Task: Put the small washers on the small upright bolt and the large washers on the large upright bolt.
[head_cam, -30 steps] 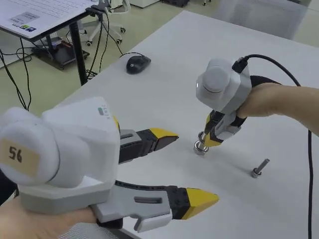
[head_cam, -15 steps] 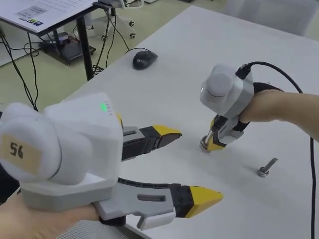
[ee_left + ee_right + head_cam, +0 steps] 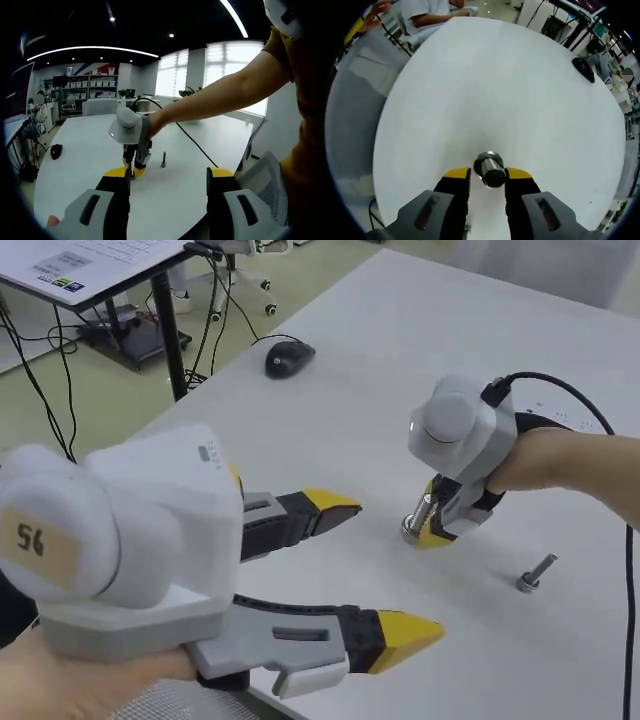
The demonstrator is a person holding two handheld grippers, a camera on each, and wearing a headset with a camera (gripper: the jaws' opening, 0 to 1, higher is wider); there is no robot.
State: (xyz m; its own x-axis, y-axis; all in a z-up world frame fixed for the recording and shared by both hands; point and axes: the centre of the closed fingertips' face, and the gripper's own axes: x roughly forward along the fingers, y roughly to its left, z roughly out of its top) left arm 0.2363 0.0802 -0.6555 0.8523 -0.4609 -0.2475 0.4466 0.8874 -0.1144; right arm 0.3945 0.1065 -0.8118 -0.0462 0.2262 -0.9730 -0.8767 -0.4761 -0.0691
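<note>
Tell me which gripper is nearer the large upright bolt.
Right. The right gripper has its jaws either side of the large bolt; the left gripper hangs well short of it, jaws open.

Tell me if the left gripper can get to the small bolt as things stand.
Probably yes: the small bolt stands alone on the table, clear of the right gripper at the large bolt; the left gripper is open.

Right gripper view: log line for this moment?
right gripper: jaws flank large upright steel bolt, grip unclear | left gripper: open, above white table | small steel bolt: untouched
</note>
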